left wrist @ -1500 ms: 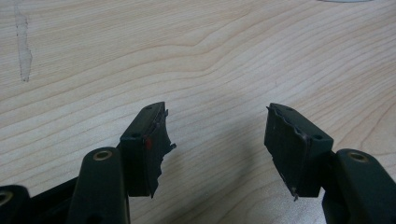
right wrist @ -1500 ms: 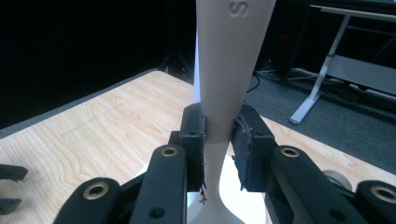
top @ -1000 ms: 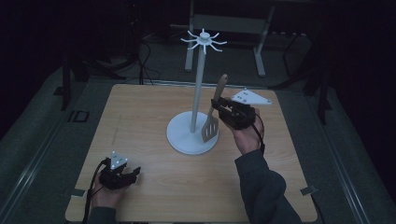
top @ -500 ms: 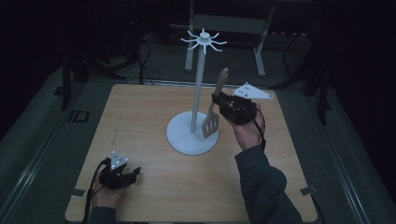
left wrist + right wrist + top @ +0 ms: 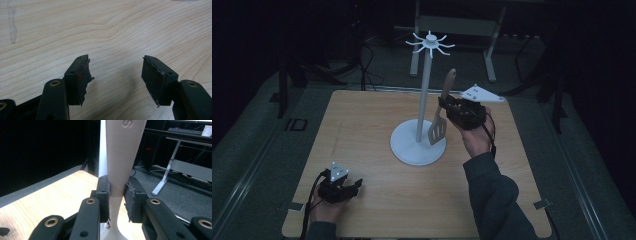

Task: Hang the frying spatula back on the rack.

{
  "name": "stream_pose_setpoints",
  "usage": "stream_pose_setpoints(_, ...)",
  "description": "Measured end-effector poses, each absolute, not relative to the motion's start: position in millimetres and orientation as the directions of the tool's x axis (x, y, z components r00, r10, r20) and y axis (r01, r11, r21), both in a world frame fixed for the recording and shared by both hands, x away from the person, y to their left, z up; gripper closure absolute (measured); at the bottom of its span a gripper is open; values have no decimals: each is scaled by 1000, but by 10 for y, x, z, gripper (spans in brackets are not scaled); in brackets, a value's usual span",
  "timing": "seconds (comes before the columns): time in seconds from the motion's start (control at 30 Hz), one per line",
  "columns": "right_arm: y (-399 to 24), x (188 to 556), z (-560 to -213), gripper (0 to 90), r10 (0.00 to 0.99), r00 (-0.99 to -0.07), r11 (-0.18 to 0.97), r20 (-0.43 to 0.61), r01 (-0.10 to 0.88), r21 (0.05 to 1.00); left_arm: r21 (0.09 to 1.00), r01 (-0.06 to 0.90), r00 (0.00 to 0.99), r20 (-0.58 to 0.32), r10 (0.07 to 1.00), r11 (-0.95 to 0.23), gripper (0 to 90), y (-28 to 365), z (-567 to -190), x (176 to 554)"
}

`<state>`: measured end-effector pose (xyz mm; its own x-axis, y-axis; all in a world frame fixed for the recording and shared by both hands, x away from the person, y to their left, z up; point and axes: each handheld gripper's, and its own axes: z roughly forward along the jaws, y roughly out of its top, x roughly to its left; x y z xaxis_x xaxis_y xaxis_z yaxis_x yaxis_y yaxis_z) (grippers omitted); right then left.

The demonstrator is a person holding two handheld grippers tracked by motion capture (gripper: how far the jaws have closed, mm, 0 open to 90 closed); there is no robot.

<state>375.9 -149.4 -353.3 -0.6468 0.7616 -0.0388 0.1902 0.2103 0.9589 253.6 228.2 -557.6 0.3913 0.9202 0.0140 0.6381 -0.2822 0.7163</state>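
Wooden-handled spatula stands nearly upright in our right gripper, jaws clamped on its handle, just right of the white stand's pole, below its hooks; our left gripper rests wide open, well apart.

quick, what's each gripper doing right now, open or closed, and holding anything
Left gripper: open, holding nothing, resting low over the table.
Right gripper: closed on the spatula handle, beside the white stand.
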Motion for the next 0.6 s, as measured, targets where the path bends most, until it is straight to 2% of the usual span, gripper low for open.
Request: stream_pose_setpoints(0.6, -1478, 3819, -3435, 747, 764, -644, 203, -38, 184, 962, 716, 638, 391, 14, 920, -283, 395, 2284, -5575, 2536)
